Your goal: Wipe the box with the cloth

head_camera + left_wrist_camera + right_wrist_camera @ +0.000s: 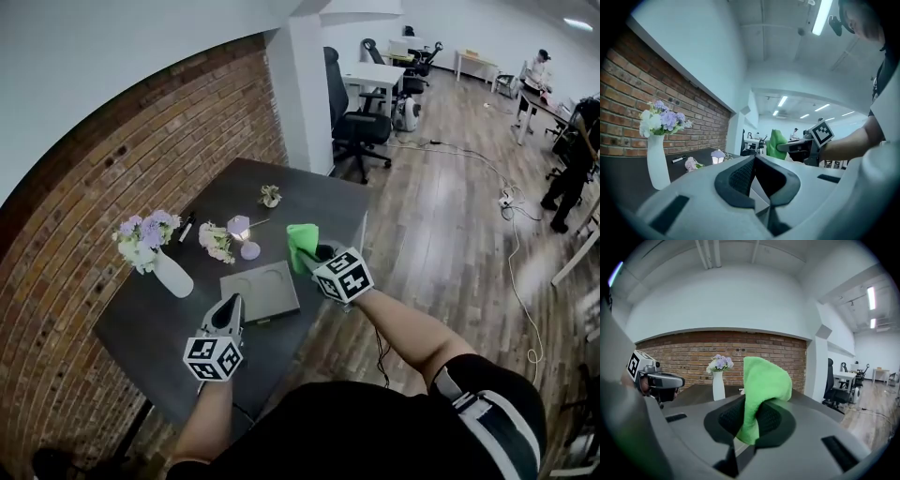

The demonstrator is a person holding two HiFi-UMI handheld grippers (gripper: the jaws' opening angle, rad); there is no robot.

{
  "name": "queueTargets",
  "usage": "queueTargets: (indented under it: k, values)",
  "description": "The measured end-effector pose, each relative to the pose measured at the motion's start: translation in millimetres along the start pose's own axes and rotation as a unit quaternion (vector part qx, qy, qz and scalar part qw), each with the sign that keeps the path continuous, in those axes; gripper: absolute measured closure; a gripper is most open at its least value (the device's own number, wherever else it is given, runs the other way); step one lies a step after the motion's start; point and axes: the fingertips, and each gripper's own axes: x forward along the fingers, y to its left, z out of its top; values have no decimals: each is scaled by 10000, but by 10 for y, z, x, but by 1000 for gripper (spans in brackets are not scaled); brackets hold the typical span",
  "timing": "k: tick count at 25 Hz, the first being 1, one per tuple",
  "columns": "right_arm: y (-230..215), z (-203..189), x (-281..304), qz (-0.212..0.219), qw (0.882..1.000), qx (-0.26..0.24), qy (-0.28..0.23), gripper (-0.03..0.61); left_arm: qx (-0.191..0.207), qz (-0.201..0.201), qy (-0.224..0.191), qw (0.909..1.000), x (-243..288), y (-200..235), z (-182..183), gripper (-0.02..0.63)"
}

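The dark table (319,192) fills the middle of the head view. The flat grey box (260,291) lies at its centre. Just right of the box, our right gripper (317,255) pinches the green cloth (302,242). Our left gripper (231,312) is closed on nothing at the box's lower left. We should lay the cloth flat and rub gently.

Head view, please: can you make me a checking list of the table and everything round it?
Surface: dark table against the brick wall.
Job's things: grey flat box lies flat on the table; green cloth held up by its far right corner.
Clutter: white vase of flowers, marker, loose flowers, small lamp.
Grippers: left gripper shut, empty; right gripper shut on the green cloth.
Cables: white cable and power strip on the floor.
Surroundings: office chair, people far off.
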Motion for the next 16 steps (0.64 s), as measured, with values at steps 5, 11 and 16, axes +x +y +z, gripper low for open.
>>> queueTargets:
  k: [5, 11, 16]
  values:
    - [-50, 93, 105, 23, 9999, 17, -138, 535, -46, 235, -35, 9997, -88, 110, 8, 606]
    - [-106, 99, 115, 20, 9998, 23, -173, 535, 5, 320, -119, 9994, -94, 117, 95, 606]
    - [-104, -11, 90, 54, 9999, -51, -94, 535, -39, 262, -110, 9996, -84, 69, 56, 606]
